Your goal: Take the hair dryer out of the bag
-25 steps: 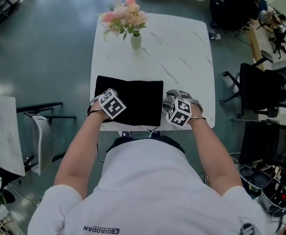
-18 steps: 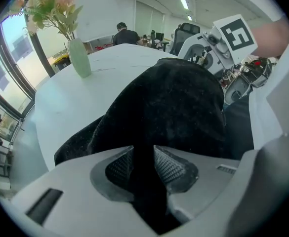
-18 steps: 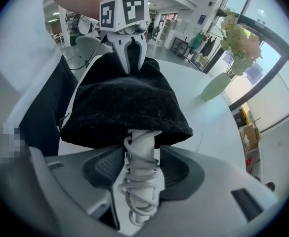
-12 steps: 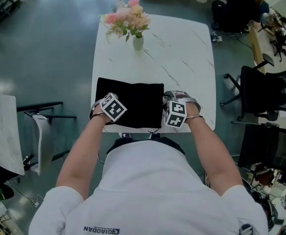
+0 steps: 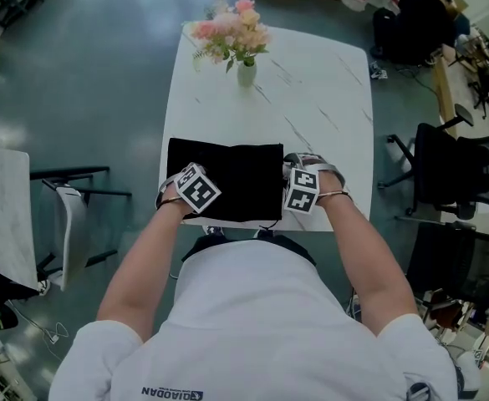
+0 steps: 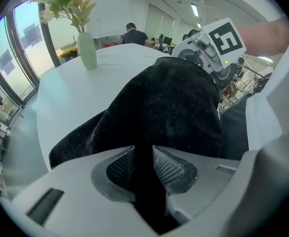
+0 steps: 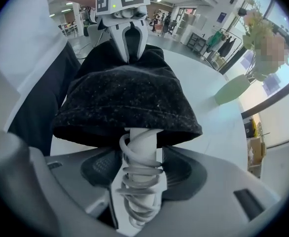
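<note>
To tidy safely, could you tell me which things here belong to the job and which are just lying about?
In the job: black bag; white hair dryer, sticking out of it.
Just about: flower vase; office chair.

Dark upside-down lettering (image 5: pixel 173 391), seemingly "DIAODAN", low on back of white shirt (image 5: pixel 252 316); nothing else legible.

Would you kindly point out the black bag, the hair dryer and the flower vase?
black bag (image 5: pixel 227 182), head view, middle of its fabric
hair dryer (image 7: pixel 140 149), right gripper view, its cord-wrapped handle
flower vase (image 5: pixel 246 75), head view, its pale green body
</note>
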`<state>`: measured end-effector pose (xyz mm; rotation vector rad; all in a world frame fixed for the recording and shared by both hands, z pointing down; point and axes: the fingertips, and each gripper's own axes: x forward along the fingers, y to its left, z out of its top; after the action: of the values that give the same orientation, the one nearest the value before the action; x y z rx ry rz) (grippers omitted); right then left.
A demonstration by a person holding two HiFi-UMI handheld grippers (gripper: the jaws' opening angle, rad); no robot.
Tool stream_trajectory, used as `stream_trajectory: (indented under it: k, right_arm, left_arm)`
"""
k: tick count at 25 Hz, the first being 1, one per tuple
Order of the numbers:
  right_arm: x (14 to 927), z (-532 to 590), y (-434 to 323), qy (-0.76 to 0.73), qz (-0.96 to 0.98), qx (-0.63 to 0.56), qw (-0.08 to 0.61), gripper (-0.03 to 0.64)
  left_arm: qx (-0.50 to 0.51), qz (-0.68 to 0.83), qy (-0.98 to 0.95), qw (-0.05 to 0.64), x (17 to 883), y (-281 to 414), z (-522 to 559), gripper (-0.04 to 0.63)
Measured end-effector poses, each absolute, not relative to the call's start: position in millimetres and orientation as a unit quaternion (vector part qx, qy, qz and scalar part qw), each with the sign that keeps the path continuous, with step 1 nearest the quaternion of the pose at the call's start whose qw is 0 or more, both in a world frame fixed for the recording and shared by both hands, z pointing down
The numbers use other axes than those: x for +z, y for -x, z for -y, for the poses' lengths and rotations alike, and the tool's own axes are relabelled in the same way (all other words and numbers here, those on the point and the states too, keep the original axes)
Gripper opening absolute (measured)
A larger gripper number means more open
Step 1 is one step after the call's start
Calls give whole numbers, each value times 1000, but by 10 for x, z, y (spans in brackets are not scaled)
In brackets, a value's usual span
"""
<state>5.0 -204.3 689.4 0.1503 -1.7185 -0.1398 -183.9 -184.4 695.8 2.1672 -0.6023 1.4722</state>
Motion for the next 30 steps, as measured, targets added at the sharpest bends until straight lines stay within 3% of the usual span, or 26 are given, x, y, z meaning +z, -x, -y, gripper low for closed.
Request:
stream_trajectory:
  k: [4,30]
  right_arm:
    - [6878,2058,-31,-65,764,-64,639,239]
    - [6739,1891,-865,-177,776,18,605,236]
  left_arm:
    - [536,221,-783,226,6956,1834,1853,123]
    - [542,233,-772,236,6957,1879,1855,109]
